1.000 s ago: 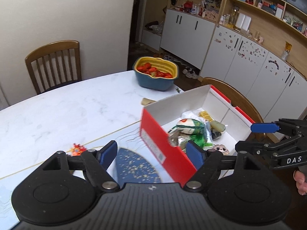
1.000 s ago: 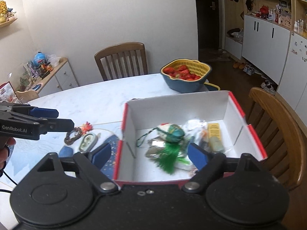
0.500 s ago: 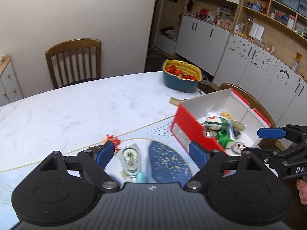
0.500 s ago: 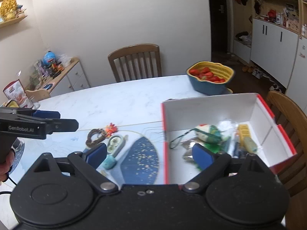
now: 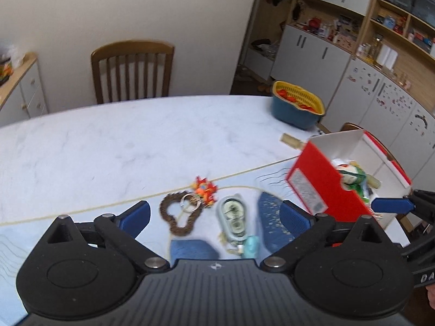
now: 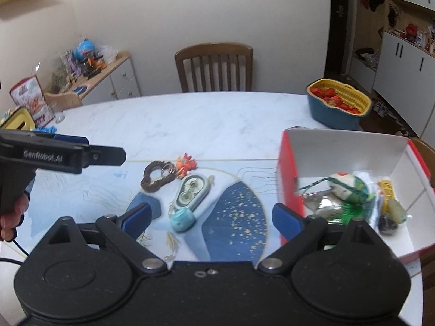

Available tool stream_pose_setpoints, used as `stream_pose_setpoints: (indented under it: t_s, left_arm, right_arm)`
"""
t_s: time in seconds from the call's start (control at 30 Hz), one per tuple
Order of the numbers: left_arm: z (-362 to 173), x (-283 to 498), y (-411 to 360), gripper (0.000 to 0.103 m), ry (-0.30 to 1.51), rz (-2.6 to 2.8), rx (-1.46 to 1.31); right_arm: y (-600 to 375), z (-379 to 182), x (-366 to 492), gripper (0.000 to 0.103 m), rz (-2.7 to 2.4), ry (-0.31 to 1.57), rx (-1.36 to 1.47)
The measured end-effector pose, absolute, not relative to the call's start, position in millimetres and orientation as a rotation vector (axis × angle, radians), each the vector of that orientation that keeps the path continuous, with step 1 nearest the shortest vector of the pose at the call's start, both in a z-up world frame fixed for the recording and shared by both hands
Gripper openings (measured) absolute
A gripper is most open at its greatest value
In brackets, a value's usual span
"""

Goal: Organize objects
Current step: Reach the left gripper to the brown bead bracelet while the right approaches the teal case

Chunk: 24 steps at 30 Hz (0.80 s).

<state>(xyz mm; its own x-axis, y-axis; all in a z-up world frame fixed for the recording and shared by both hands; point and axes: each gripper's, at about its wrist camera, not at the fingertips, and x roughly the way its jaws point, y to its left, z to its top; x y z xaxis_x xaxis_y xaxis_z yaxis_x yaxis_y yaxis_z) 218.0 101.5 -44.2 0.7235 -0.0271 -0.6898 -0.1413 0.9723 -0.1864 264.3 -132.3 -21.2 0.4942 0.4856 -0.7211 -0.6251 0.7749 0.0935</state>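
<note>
Several loose trinkets lie on the patterned mat: a brown bead bracelet (image 5: 176,214) (image 6: 156,178) with a key ring, an orange-red ornament (image 5: 205,187) (image 6: 186,164), an oval clear case (image 5: 233,216) (image 6: 191,194) and a turquoise charm (image 5: 251,245) (image 6: 183,218). To their right stands the red-and-white box (image 5: 320,187) (image 6: 342,149) holding a green-and-white pouch (image 6: 348,187) and other small items. My left gripper (image 5: 214,216) hovers above the trinkets, its jaws opening with nothing pressed between them. My right gripper (image 6: 213,216) hangs open over the charm and case, holding nothing.
A blue bowl with a yellow strainer of strawberries (image 5: 297,106) (image 6: 337,103) sits at the table's far right. A small wooden piece (image 5: 292,140) lies behind the box. One chair (image 5: 131,70) stands behind the marble table (image 5: 122,146), another (image 6: 426,152) beside the box.
Both views have swung left, away from the box and onto the loose trinkets. The left gripper's jaws have spread wider. The box has slid toward the right edge of both views.
</note>
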Motion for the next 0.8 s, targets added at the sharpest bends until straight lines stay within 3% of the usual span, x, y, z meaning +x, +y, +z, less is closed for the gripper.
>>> stream_pose_setpoints:
  t_s: [0.5, 0.8]
  left_arm:
    - [-120.6, 250.0, 144.8, 0.102, 0.842, 0.185, -0.224]
    - [-152.6, 270.2, 149.0, 0.102, 0.897, 0.205, -0.19]
  right_arm:
    - [-83.0, -82.9, 280.2, 0.094, 0.668, 0.91, -0.261]
    - [-58.1, -114.2, 288.2, 0.088, 0.67, 0.959, -0.304]
